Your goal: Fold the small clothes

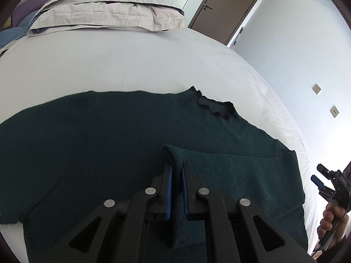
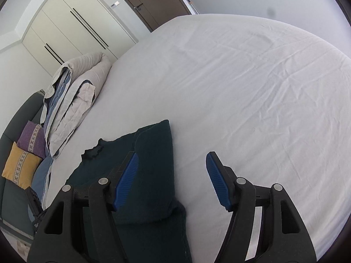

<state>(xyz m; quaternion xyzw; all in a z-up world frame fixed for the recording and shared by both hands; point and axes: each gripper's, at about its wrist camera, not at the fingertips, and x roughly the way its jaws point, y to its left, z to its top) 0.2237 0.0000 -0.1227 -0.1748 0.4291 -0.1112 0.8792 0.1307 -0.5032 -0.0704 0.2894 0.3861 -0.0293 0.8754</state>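
Note:
A dark green knit sweater (image 1: 98, 142) lies flat on the white bed sheet (image 1: 131, 65), its collar (image 1: 210, 107) toward the right. One sleeve (image 1: 230, 168) is folded across the body. My left gripper (image 1: 177, 166) is shut on that sleeve's cuff, with fabric pinched between the blue pads. My right gripper (image 2: 172, 155) stands open with nothing between its fingers, hovering over the sweater's (image 2: 153, 144) folded edge and the bare sheet beside it. In the left wrist view, the right gripper (image 1: 317, 173) shows at the far right, held by a hand.
Folded grey and blue bedding (image 1: 105, 11) is stacked at the head of the bed. Yellow (image 2: 20, 166) and purple (image 2: 33, 140) cushions lie on a dark sofa past the bedding. A brown door (image 1: 226, 8) and white wardrobe (image 2: 72, 26) stand behind. Wide sheet (image 2: 241, 87) spreads right of the sweater.

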